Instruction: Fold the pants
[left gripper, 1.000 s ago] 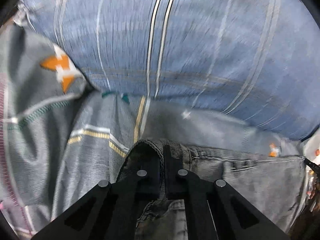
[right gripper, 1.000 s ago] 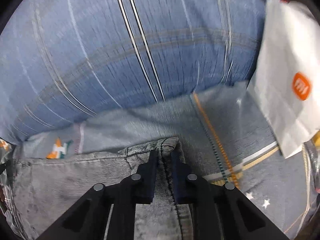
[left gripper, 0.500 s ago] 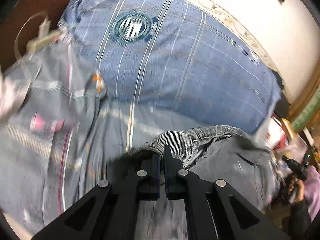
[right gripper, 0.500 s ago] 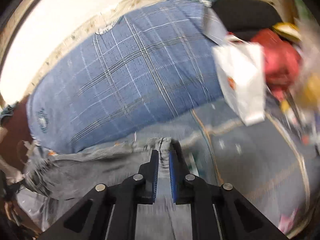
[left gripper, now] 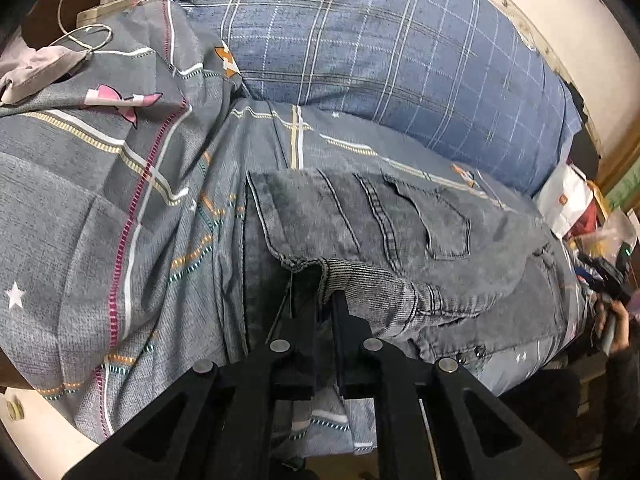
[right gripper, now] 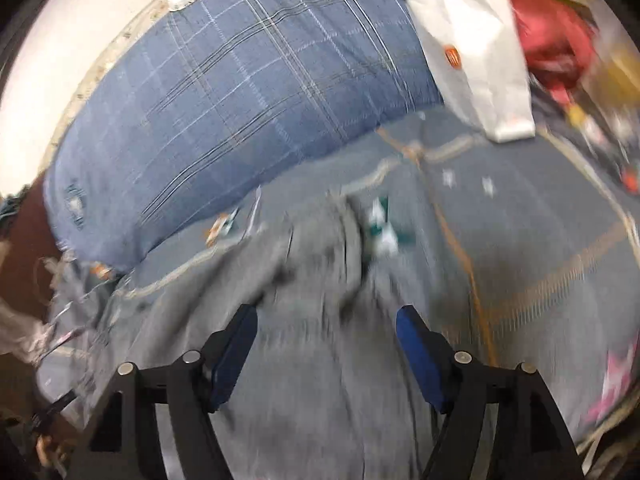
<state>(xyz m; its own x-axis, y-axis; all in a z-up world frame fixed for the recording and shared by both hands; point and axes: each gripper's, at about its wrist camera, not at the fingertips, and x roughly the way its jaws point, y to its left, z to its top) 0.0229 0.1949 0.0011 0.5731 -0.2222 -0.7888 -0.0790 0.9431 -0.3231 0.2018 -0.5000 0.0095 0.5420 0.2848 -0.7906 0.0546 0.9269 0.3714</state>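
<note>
Grey denim pants [left gripper: 400,232] lie on the grey patterned bedsheet [left gripper: 100,200], back pocket facing up, folded over on themselves. My left gripper [left gripper: 326,300] is shut on the pants' hem edge, held just above the lower layer. In the blurred right wrist view the pants [right gripper: 312,280] lie on the sheet below my right gripper [right gripper: 324,316], which is open and empty with its blue pads [right gripper: 236,344] wide apart.
A big blue plaid pillow [left gripper: 380,40] lies behind the pants, also seen in the right wrist view [right gripper: 240,92]. A white paper bag [right gripper: 476,48] and red cloth [right gripper: 556,36] sit at the right. A charger and cable [left gripper: 96,4] lie far left.
Both grippers drew back from the pillow, bringing the pants edge toward me and folding it over. The right gripper has let go of the pants and opened; the left still grips.
</note>
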